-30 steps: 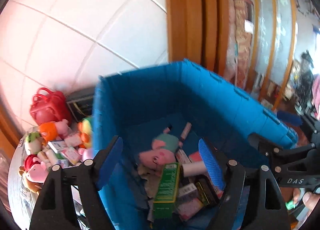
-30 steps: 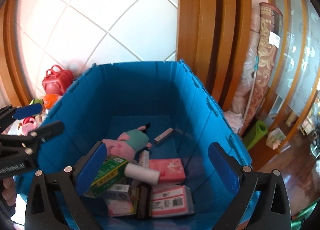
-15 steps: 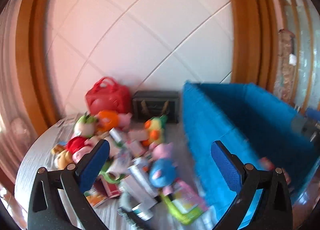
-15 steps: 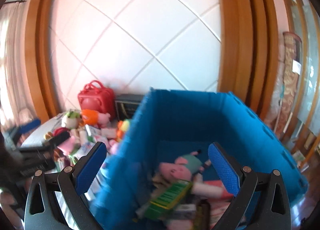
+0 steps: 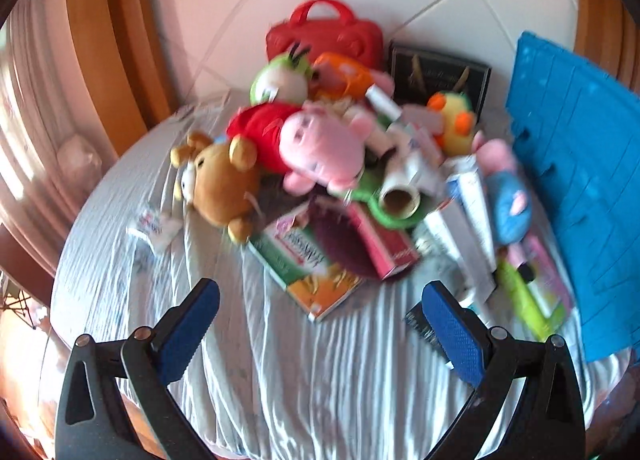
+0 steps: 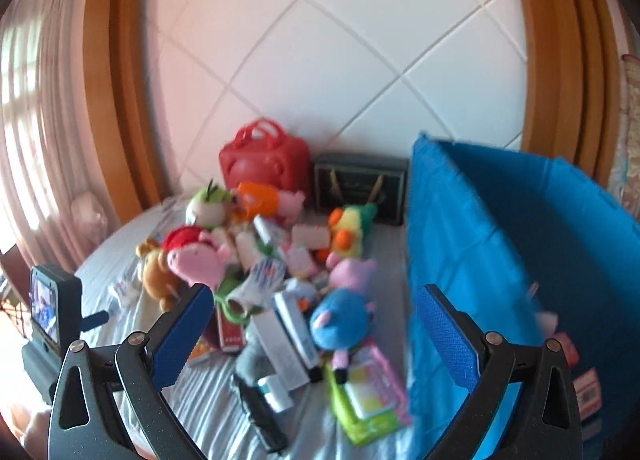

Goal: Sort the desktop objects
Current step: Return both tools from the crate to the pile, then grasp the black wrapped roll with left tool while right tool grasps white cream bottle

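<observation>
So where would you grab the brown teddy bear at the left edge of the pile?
Probably across the brown teddy bear's round body, coming from the open cloth side at the pile's left, where nothing lies against it. The pink pig plush crowds its far side. The left tongs are open and empty.

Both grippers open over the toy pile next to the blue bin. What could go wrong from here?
1. The pile is tangled: the pink pig plush lies on the brown bear and boxes, so a grab may drag neighbours along.
2. The cardboard tube lies loose and could roll.
3. The blue bin wall stands close beside the pile; the right gripper might clip it.
</observation>
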Motion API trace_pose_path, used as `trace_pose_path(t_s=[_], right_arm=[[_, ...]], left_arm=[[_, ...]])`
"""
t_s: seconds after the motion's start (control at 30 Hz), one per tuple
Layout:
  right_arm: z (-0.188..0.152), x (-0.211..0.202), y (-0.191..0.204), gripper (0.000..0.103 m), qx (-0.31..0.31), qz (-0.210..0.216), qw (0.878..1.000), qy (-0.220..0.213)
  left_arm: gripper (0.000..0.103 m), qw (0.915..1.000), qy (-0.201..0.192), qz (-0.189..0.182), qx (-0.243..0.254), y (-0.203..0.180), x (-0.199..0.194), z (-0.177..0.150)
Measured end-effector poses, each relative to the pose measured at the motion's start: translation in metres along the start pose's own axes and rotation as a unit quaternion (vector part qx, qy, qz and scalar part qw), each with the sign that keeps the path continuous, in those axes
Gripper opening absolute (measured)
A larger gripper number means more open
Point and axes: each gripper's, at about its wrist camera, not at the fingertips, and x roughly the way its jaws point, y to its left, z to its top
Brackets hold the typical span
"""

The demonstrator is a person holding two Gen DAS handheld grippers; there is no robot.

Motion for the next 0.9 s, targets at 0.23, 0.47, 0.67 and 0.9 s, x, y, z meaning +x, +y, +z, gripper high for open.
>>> trace_pose_path(t_s=[0.23,0.47,0.67,0.9], right_arm=[[-0.076,0.083,0.008,0.103,0.017,-0.023,0.991,0.135],[-0.151,0.130,-0.017,0.103,0.044,-0.016,0.968,0.246],[-0.164,0.137,-0.033,0.103,0.062,0.032,0.964,0.257],[-0.158,0.153,-0.033,0.103,0.045,0.046,0.962,0.267]], left_arm=[[0.103,0.9961,0.080,-0.035,-0.006,-0.010,0.053,-0.038],[0.102,0.9875,0.138,-0.076,-0.001,-0.067,0.089,-0.063],[0.100,0.9817,0.159,-0.100,-0.029,-0.105,0.116,-0.072],[0.039,0.9854,0.146,-0.085,0.019,-0.098,0.102,-0.070]])
